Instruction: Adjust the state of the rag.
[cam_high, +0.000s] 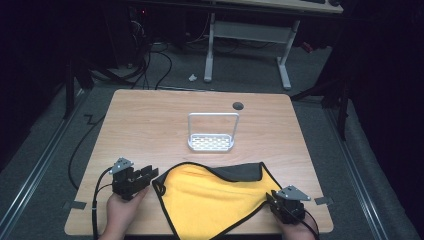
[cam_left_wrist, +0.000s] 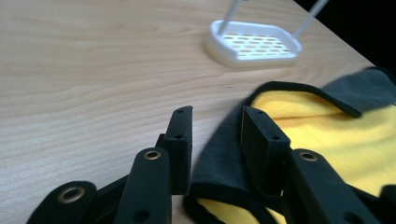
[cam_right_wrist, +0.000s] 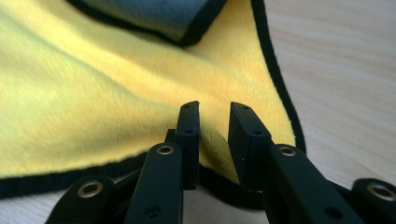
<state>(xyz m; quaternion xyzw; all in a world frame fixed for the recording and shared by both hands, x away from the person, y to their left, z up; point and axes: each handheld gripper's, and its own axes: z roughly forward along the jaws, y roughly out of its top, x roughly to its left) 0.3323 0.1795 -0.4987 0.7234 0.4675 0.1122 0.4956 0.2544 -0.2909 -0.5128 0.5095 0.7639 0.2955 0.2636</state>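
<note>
A yellow cloth (cam_high: 215, 200) with a black hem lies flat on the near half of the wooden table (cam_high: 150, 125), its far right corner folded over to show a dark grey underside. My left gripper (cam_high: 148, 174) sits at the cloth's left corner. In the left gripper view the left gripper (cam_left_wrist: 217, 121) is open, with the cloth's (cam_left_wrist: 327, 130) dark edge lying loose between the jaws. My right gripper (cam_high: 274, 199) is at the cloth's right corner. In the right gripper view the right gripper (cam_right_wrist: 215, 116) stands open, the cloth's (cam_right_wrist: 116, 93) hemmed corner resting in the gap.
A small white wire-handled rack (cam_high: 211, 142) stands upright just beyond the cloth, also seen in the left gripper view as the rack (cam_left_wrist: 254, 44). A round dark hole (cam_high: 238, 105) sits near the table's far edge. Bare wood lies to the left and far side.
</note>
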